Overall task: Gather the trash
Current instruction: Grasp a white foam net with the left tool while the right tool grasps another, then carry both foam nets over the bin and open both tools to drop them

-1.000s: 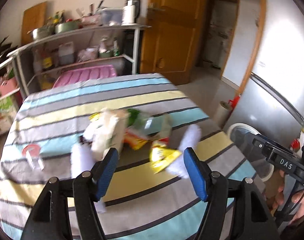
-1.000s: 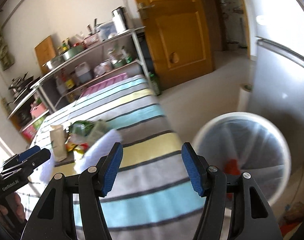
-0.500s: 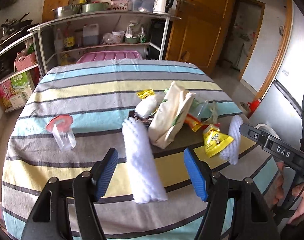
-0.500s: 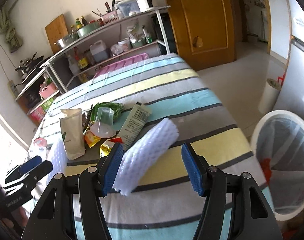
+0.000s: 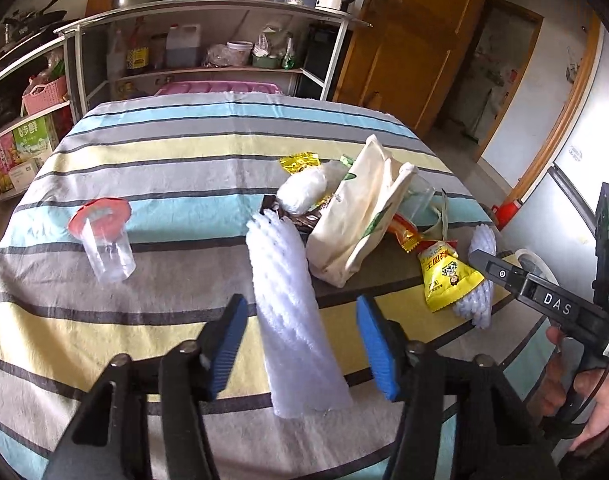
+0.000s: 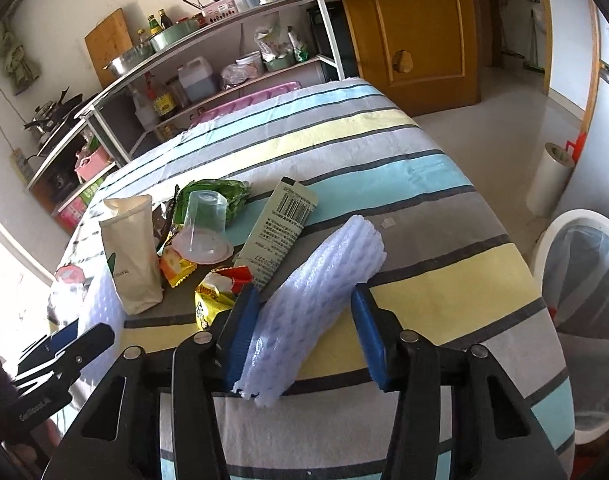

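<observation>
Two white foam net sleeves lie on the striped tablecloth [image 5: 152, 184]. The nearer sleeve [image 5: 292, 304] lies lengthwise between the blue pads of my left gripper [image 5: 302, 344]. Those jaws are closing, and a gap shows on both sides of the foam. The other sleeve [image 6: 316, 292] lies between the pads of my right gripper [image 6: 304, 336], which is also closing. Its left pad touches the foam, while the right pad stands just off it. In the left wrist view this second sleeve [image 5: 480, 280] shows beside a yellow snack packet [image 5: 448, 276].
A beige paper bag [image 5: 356, 220], snack wrappers, a flat grey-green carton [image 6: 280, 232], an upturned clear cup [image 6: 202, 220] and a clear cup with a red lid [image 5: 104, 248] lie on the table. A white lined bin [image 6: 576, 224] stands on the floor at the right. Shelves stand behind.
Both grippers have come down and forward over the table, each onto a foam sleeve. The pads of both now stand closer together than before.
</observation>
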Tool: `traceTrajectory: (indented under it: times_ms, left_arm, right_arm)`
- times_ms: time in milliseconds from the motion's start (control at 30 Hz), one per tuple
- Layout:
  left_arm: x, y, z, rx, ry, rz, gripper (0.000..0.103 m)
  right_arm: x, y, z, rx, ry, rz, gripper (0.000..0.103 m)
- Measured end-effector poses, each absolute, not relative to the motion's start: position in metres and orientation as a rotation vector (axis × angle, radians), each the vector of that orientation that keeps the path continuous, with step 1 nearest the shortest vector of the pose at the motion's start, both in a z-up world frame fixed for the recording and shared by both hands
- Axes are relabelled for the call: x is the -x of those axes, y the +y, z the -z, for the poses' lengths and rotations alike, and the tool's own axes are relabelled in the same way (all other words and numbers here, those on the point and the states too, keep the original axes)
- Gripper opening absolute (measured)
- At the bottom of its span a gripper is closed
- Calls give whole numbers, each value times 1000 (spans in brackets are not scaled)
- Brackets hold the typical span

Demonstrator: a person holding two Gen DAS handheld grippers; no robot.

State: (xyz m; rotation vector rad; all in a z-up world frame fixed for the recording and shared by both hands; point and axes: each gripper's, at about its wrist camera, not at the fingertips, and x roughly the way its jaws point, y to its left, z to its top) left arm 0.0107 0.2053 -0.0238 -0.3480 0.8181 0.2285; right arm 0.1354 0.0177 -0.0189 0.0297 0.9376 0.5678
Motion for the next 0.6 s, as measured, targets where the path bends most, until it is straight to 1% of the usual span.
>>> traceTrajectory:
  times_ms: [33, 100, 167, 233, 367, 433, 600]
  left_arm:
    - [-11, 205, 24, 346, 821, -226, 50]
    - [-12, 204, 25, 344, 828, -227, 41]
    - [-13, 203, 27, 340, 836, -228, 35]
    - [-13, 203, 27, 337, 838, -231, 34]
    - [-11, 204, 25, 339, 826, -241, 28]
    - [-9, 205, 23, 345, 813, -243, 28]
    - [-5, 205, 14, 348, 780, -241, 27]
  right_arm:
    - [-135, 17, 19, -31, 936, -571, 44]
    - [-135, 17, 19, -39, 936, -573, 39]
    - [-136, 16, 19, -52, 937, -575, 32]
    - [-135, 14, 18, -59, 932, -576, 28]
    - [-133, 14, 16, -60, 919, -580, 20]
    - [-133, 12, 15, -69, 914, -586, 17]
    - [-129, 7, 13, -69, 895, -592, 14]
